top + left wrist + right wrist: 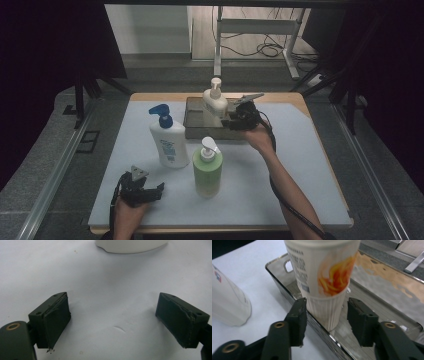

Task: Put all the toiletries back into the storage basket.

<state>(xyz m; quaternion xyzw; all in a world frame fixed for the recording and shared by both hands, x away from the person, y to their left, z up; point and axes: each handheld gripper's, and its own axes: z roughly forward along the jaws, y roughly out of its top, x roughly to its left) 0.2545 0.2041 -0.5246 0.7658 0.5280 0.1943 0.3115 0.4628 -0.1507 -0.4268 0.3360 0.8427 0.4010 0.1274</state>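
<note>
- Nearest me, my left gripper [159, 189] sat on the white table [280, 185] with its jaws spread wide and nothing between them; in the left gripper view I saw bare table and the base of a white bottle just ahead.
- A little further out, the green pump bottle [207, 170] and the white bottle with the blue pump [168, 137] stood upright, close together, both apart from the work.
- Beyond them my right gripper [326, 315] reached to the near edge of the dark tray [322, 333]. Its jaws flanked the ribbed base of the cream pump bottle [322, 267]; the left pad looked to be touching, the right one stood off a gap, so no real pinch as I read it.
- That bottle stood in the tray's near left corner, leaning slightly in the high view.
- My call for doing this well: centre the jaws so both pads meet the ribbed base together, squeeze gently because the base tapers, and lift straight up to clear the tray wall before moving sideways.
</note>
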